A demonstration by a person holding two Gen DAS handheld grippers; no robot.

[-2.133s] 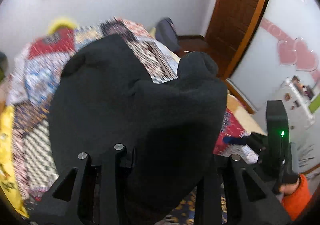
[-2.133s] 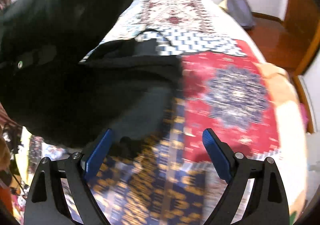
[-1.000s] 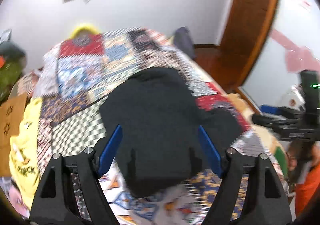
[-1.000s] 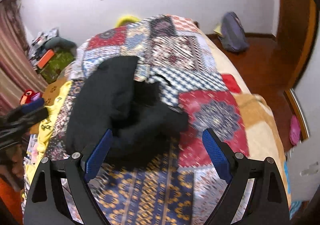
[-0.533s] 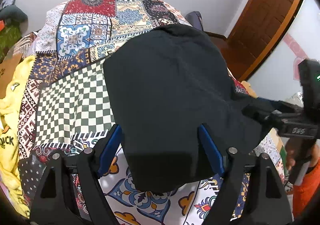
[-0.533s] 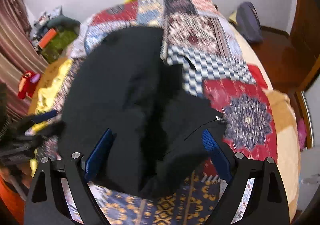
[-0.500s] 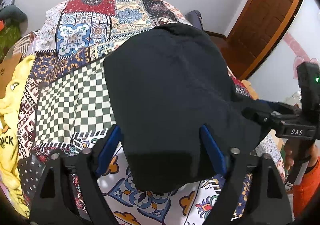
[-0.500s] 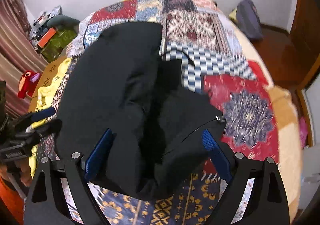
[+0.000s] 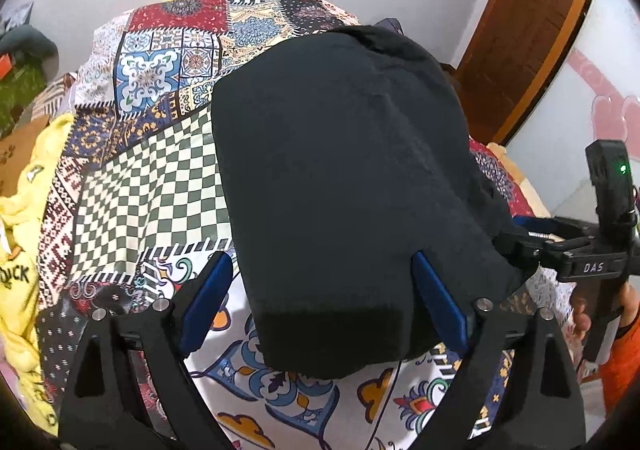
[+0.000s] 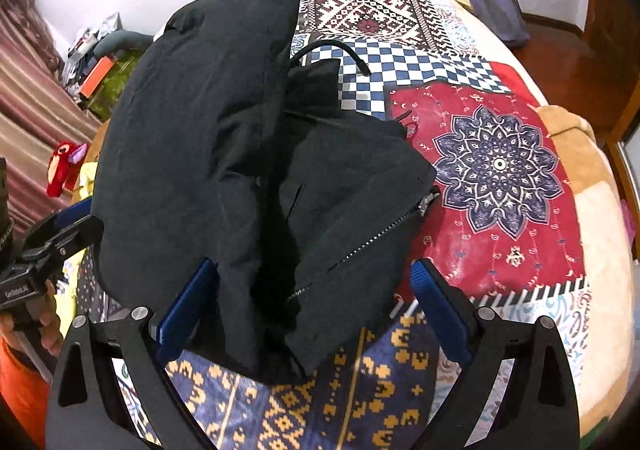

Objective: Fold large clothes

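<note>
A large black zip-up jacket (image 9: 344, 170) lies folded over on the patchwork bedspread (image 9: 152, 186). In the right wrist view the jacket (image 10: 224, 154) shows its zipper (image 10: 376, 238) along the near right flap and a drawcord at the collar. My left gripper (image 9: 320, 298) is open, its blue pads either side of the jacket's near hem, hovering above it. My right gripper (image 10: 312, 310) is open too, its jaws straddling the jacket's near edge. The right gripper also shows in the left wrist view (image 9: 532, 238) at the jacket's right side, and the left gripper appears in the right wrist view (image 10: 60, 234).
A yellow garment (image 9: 20, 234) lies at the bed's left edge. A wooden door (image 9: 528, 22) stands at the back right, with a dark bag (image 10: 496, 6) on the floor by it. Clutter and a red toy (image 10: 64, 166) sit left of the bed.
The left gripper let go of the jacket and opened; the lifted cloth dropped flat onto the bed. Both grippers then came in low over the jacket's near edge.
</note>
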